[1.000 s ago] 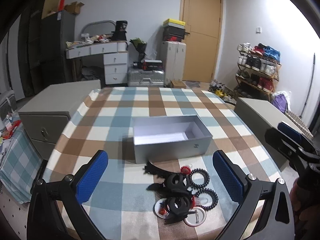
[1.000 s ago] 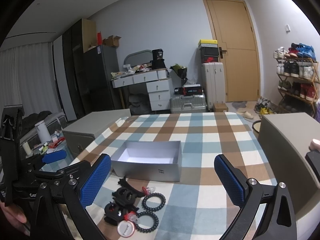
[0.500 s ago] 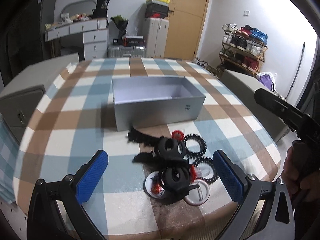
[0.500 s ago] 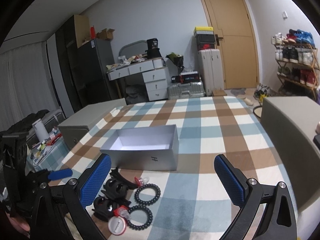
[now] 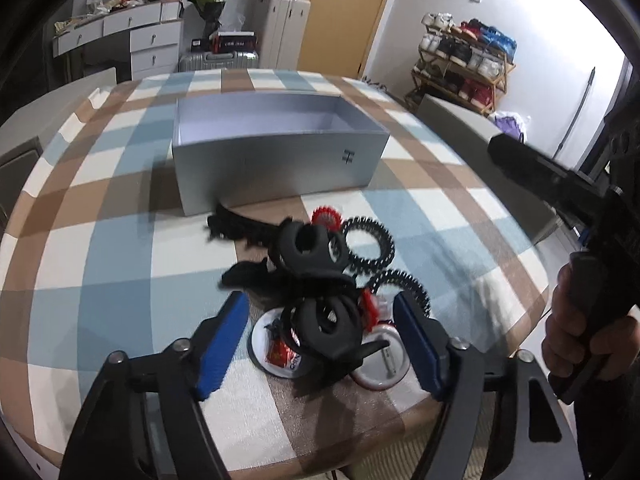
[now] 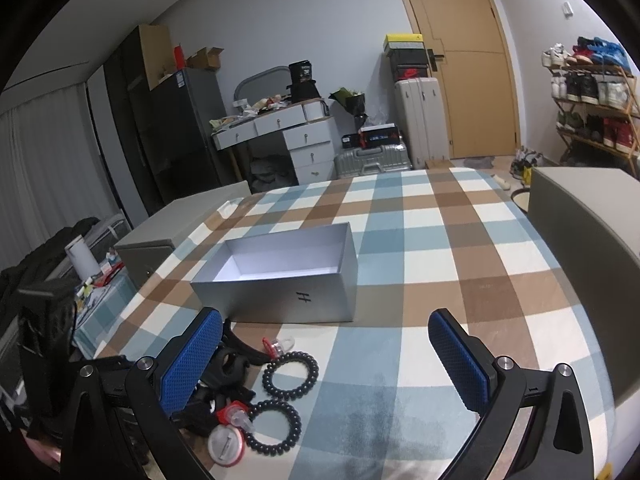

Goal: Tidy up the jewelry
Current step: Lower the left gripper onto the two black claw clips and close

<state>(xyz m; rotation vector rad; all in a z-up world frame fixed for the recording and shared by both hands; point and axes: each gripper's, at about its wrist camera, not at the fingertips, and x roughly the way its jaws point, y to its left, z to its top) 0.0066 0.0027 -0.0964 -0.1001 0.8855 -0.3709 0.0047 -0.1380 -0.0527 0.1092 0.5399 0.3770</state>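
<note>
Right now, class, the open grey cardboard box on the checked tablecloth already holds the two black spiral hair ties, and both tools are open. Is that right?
Not quite. The open grey cardboard box is empty: the right wrist view shows a bare white floor inside. The two black spiral hair ties lie on the checked tablecloth in front of it. The left tool and right tool are indeed open.

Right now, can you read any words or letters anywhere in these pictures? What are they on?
"H": a dark mark like that letter on the front wall of the grey box.
"CHI...": white letters, cut off, on a red label on the round badge under the black clips.
Labels on the shoe boxes by the door and the case on the silver suitcase: too small to read.
</note>
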